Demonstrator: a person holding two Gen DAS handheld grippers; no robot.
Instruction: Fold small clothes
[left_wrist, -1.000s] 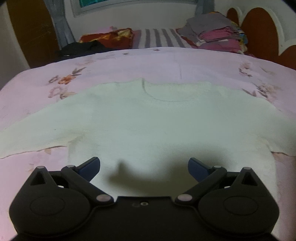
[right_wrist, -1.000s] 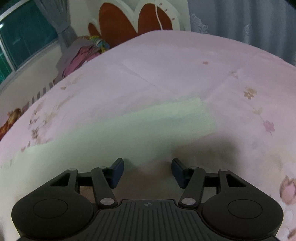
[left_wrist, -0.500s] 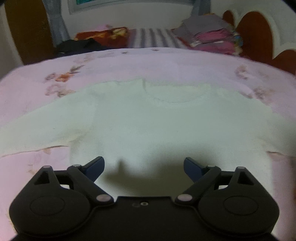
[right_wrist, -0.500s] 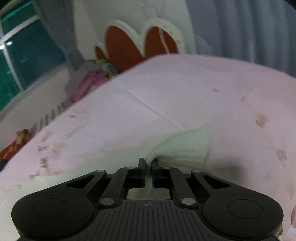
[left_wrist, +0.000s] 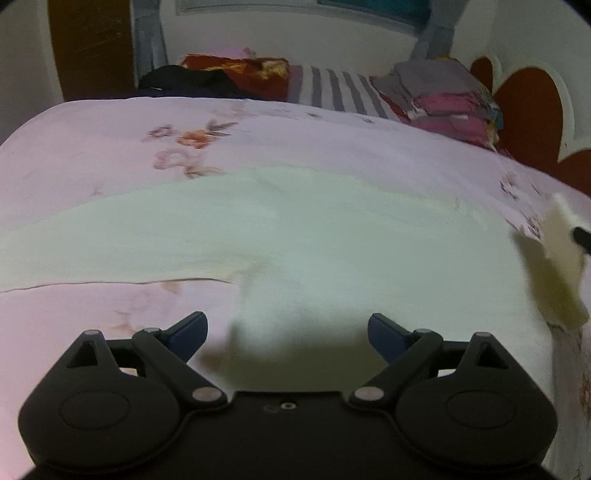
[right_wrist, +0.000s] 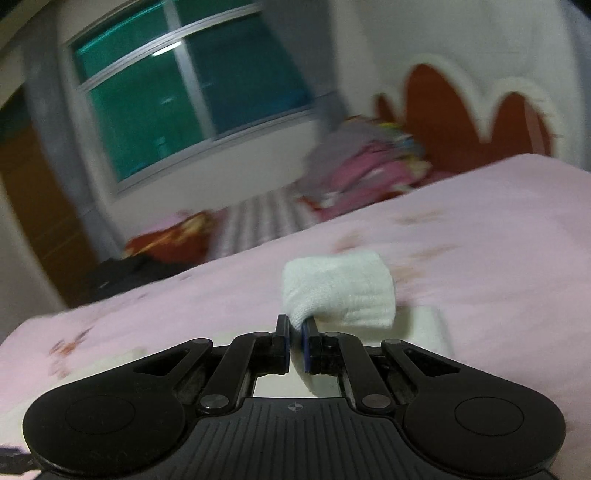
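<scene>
On pink floral bedspread (left_wrist: 332, 147), white sweater (left_wrist: 314, 236) lies flat, front up. Right gripper (right_wrist: 295, 328) clamped on sleeve cuff (right_wrist: 340, 291), lifted clear of bed, likely to fold sleeve inward. Left gripper (left_wrist: 288, 332) jaws apart, empty, above hem, probably ready to pin or grab.

The left wrist view looks steeply down along its gripper (left_wrist: 287, 334), low and close over the white sweater (left_wrist: 295, 236) spread on the pink bedspread (left_wrist: 110, 147). The right wrist view sits close above the bedspread (right_wrist: 480, 258) too but faces flatter, toward the window (right_wrist: 177, 92). Both share the folded clothes pile (left_wrist: 443, 99) (right_wrist: 369, 158) and headboard (left_wrist: 528, 110) (right_wrist: 436, 110).
</scene>
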